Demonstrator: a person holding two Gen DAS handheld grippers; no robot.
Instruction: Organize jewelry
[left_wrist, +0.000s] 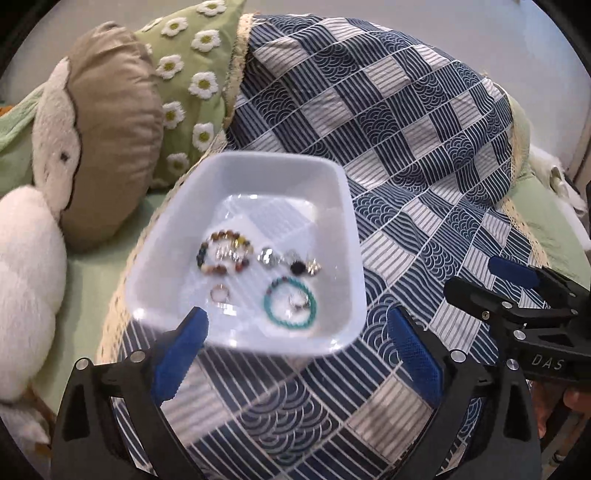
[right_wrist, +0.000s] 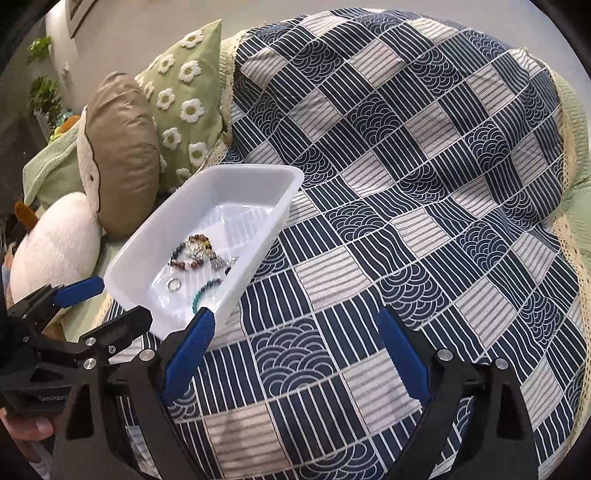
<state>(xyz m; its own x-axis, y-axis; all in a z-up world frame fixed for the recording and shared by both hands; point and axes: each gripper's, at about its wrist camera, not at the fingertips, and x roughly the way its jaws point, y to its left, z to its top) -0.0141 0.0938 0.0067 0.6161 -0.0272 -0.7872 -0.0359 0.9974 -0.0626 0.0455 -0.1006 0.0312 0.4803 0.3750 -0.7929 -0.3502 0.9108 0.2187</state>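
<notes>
A white tray (left_wrist: 166, 236) sits on the blue patterned quilt (left_wrist: 424, 155) of the bed, beside the pillows. It holds a brown beaded bracelet (left_wrist: 225, 251), a turquoise bracelet (left_wrist: 290, 302), a ring (left_wrist: 218, 293) and small charms (left_wrist: 291, 261). The left tool (left_wrist: 295, 343) and right tool (right_wrist: 295, 347) both stand spread wide, empty, near the tray.

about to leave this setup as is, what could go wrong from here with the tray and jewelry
1. The white plastic tray sits on the soft, rumpled blue patterned quilt, so it could tip if the bed is bumped.
2. The multicoloured bead bracelet, turquoise bead bracelet and small silver ring lie loose together and may tangle or slide.
3. The open left gripper hangs close to the tray's near rim and might nudge it.
</notes>
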